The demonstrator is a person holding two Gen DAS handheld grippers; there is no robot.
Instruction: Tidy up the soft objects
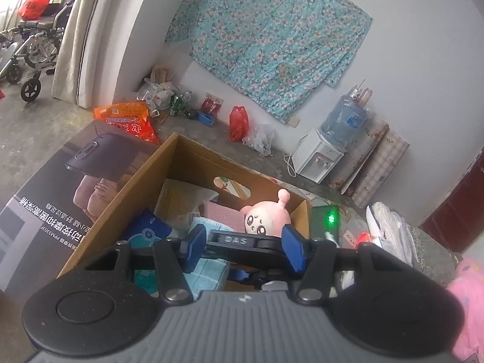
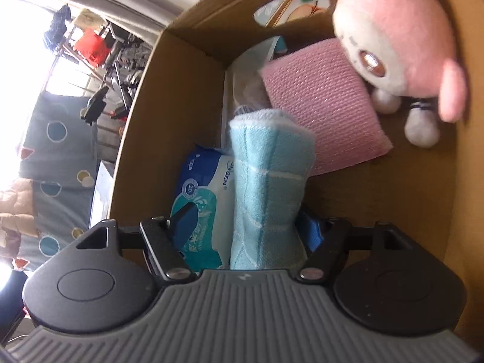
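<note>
An open cardboard box (image 1: pixel 142 175) holds a pink plush toy (image 1: pixel 266 216), a pink textured cloth (image 1: pixel 224 214), a blue tissue pack (image 1: pixel 148 227) and a folded light-blue towel (image 1: pixel 208 267). My left gripper (image 1: pixel 242 246) hovers above the box, jaws apart, empty; the other gripper's black body lies just beyond its fingertips. In the right wrist view my right gripper (image 2: pixel 248 227) is inside the box (image 2: pixel 169 115), jaws wide with the folded towel (image 2: pixel 266 187) standing between them, beside the tissue pack (image 2: pixel 196 199). The pink cloth (image 2: pixel 323 106) and plush (image 2: pixel 399 39) lie beyond.
A large dark printed carton (image 1: pixel 60 187) lies left of the box. A water dispenser (image 1: pixel 326 151), plastic bags (image 1: pixel 239 122) and clutter line the far wall. White and pink soft items (image 1: pixel 390 227) lie right of the box. A device with a green light (image 1: pixel 329 219) sits behind it.
</note>
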